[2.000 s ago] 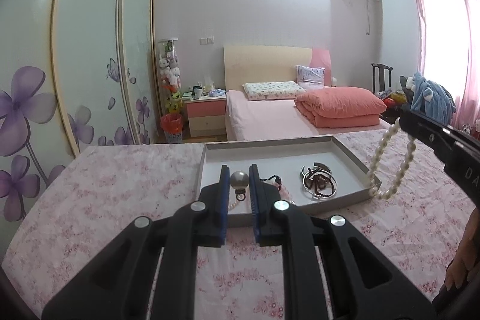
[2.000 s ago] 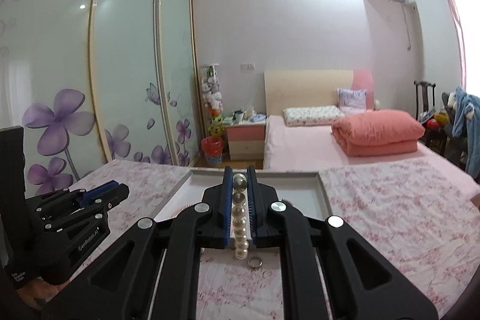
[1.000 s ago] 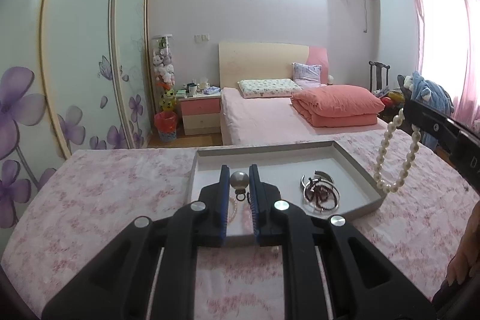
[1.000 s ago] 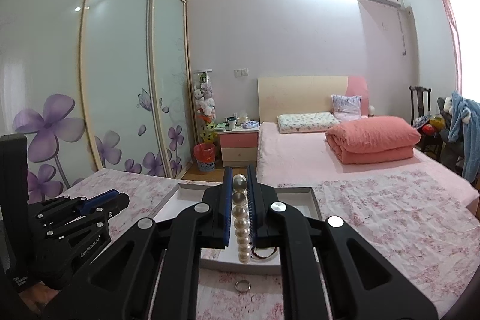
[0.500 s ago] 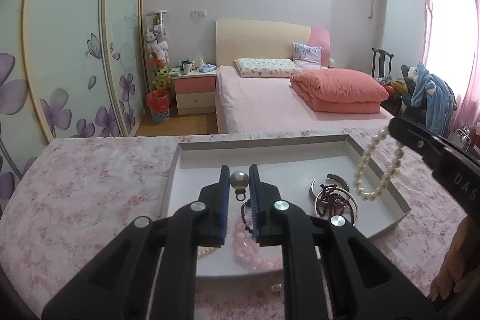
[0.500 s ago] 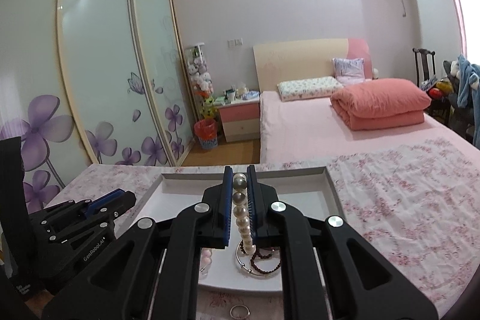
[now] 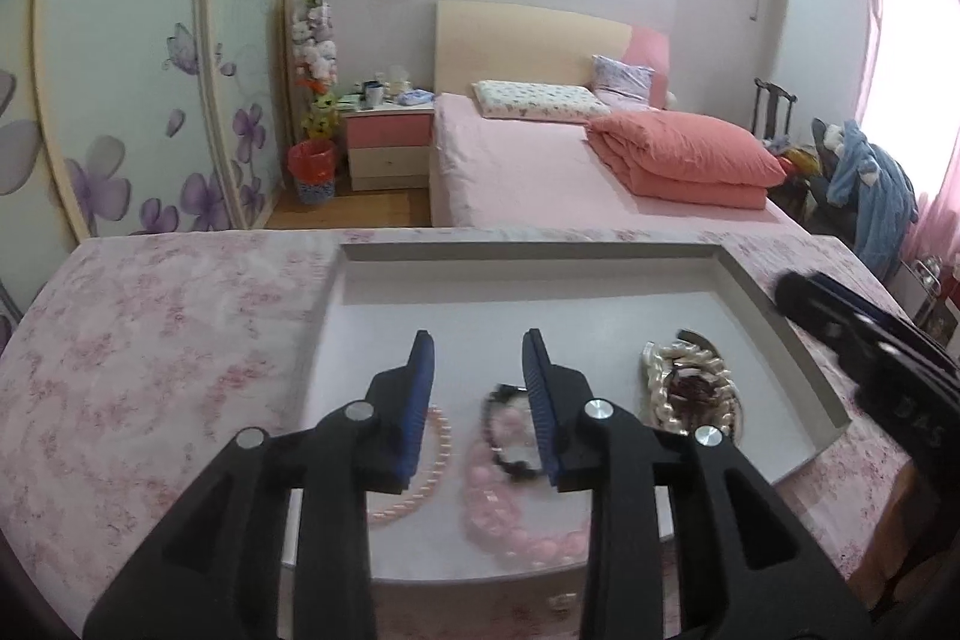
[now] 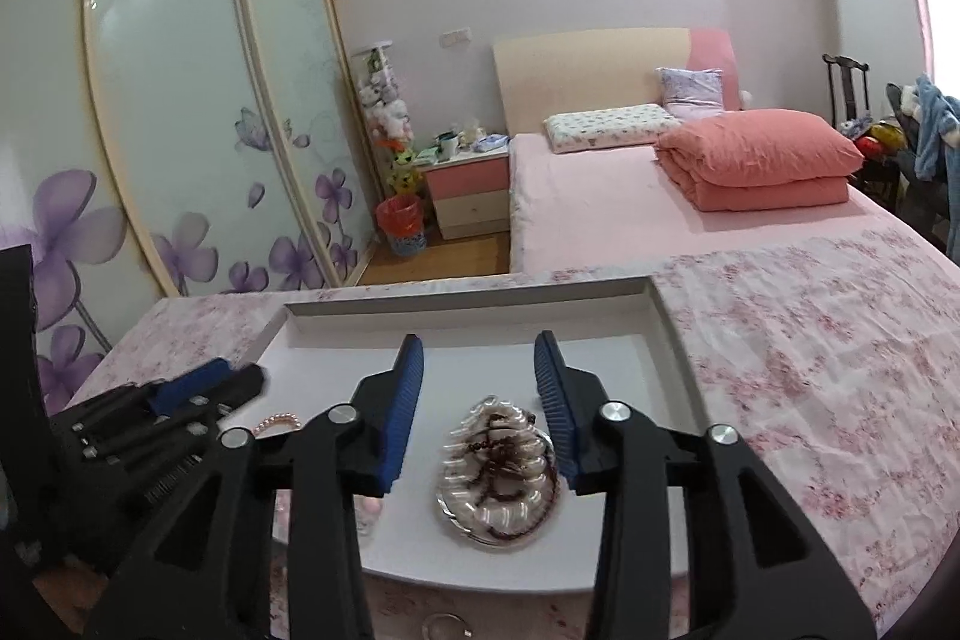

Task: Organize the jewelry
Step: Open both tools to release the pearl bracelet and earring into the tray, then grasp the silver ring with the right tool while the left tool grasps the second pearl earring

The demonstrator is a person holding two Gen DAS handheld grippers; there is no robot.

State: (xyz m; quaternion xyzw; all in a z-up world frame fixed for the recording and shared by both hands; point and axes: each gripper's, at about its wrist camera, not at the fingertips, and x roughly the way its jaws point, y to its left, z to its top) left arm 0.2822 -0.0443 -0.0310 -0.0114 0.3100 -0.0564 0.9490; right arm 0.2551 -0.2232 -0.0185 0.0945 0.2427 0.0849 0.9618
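A grey tray [image 7: 528, 253] [image 8: 468, 307] lies on the pink floral cloth. My left gripper [image 7: 479, 349] is open over it, empty, above a pink bead necklace [image 7: 510, 520], a dark bracelet [image 7: 507, 436] and a thin pink strand [image 7: 429, 466]. My right gripper [image 8: 479, 355] is open and empty above a white pearl necklace [image 8: 498, 484] [image 7: 684, 388] piled on silver bangles with a dark red bracelet. The right gripper also shows at the right in the left wrist view [image 7: 864, 340]; the left gripper shows at the left in the right wrist view [image 8: 150, 418].
A small silver ring [image 8: 444, 625] lies on the cloth [image 8: 810, 370] in front of the tray. Beyond the table's far edge are a pink bed [image 7: 540, 160], a nightstand [image 7: 390, 142] and sliding wardrobe doors [image 8: 180, 100].
Both grippers came down over the tray and opened. The pearl strand left the right gripper and lies on the bangles. The pearl piece left the left gripper.
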